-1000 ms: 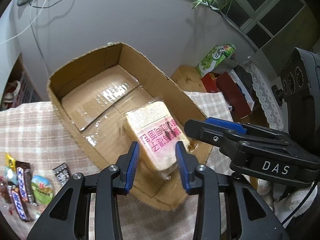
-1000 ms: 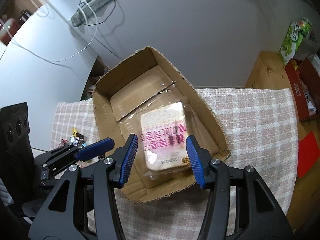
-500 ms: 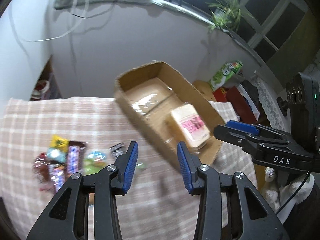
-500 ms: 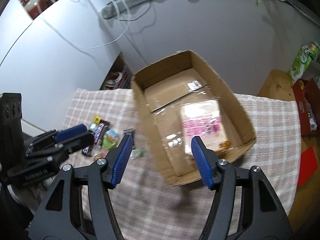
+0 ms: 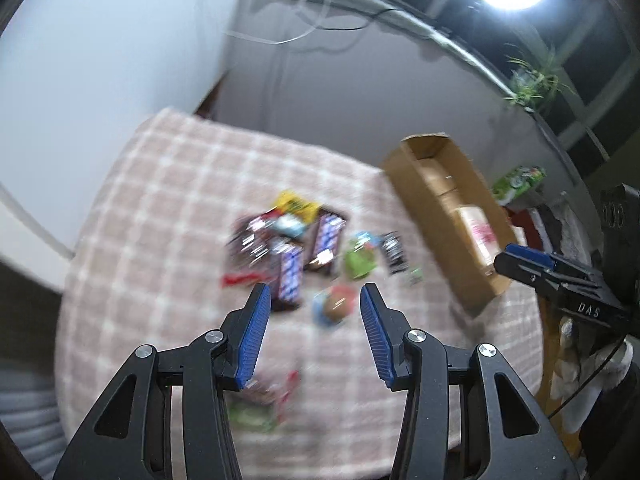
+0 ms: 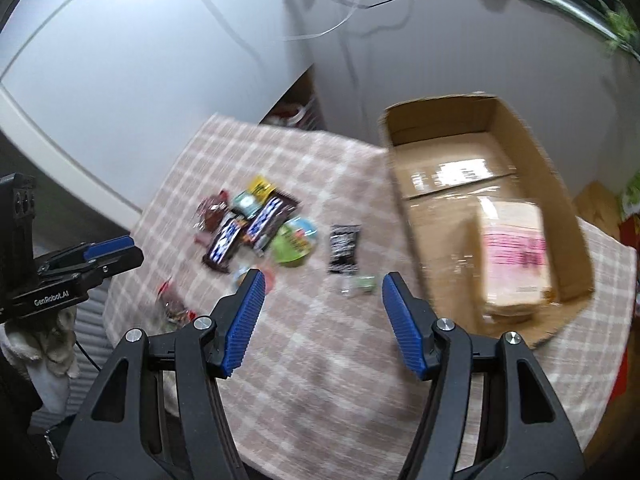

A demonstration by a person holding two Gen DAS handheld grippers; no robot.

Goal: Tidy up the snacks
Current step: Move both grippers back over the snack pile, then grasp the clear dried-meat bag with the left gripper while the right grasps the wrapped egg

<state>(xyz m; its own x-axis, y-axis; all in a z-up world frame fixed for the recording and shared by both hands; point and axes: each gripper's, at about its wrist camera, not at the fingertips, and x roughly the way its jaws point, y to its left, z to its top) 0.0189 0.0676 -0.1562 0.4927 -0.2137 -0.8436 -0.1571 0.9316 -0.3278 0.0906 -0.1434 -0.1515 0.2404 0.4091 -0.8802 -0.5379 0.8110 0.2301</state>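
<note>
A pile of small snacks (image 5: 296, 240) lies on the checked tablecloth: chocolate bars (image 6: 248, 230), a green round pack (image 6: 294, 242), a black sachet (image 6: 343, 248) and a yellow pack (image 5: 294, 202). An open cardboard box (image 6: 568, 216) at the right holds a wrapped bread pack (image 6: 514, 256). My left gripper (image 5: 314, 304) is open and empty, held above the near side of the pile. My right gripper (image 6: 322, 284) is open and empty, above the cloth between the pile and the box. Both views are blurred.
The table's near edge (image 6: 360, 460) runs just under the grippers. More wrapped snacks (image 5: 260, 404) lie near the front edge, under the left gripper. A wall (image 6: 200, 60) and cables stand behind. A green carton (image 5: 518, 182) and red boxes are beyond the box.
Both grippers have drawn back from the box and swung left toward the snack pile. The bread pack stays in the box. Both stay open and empty.
</note>
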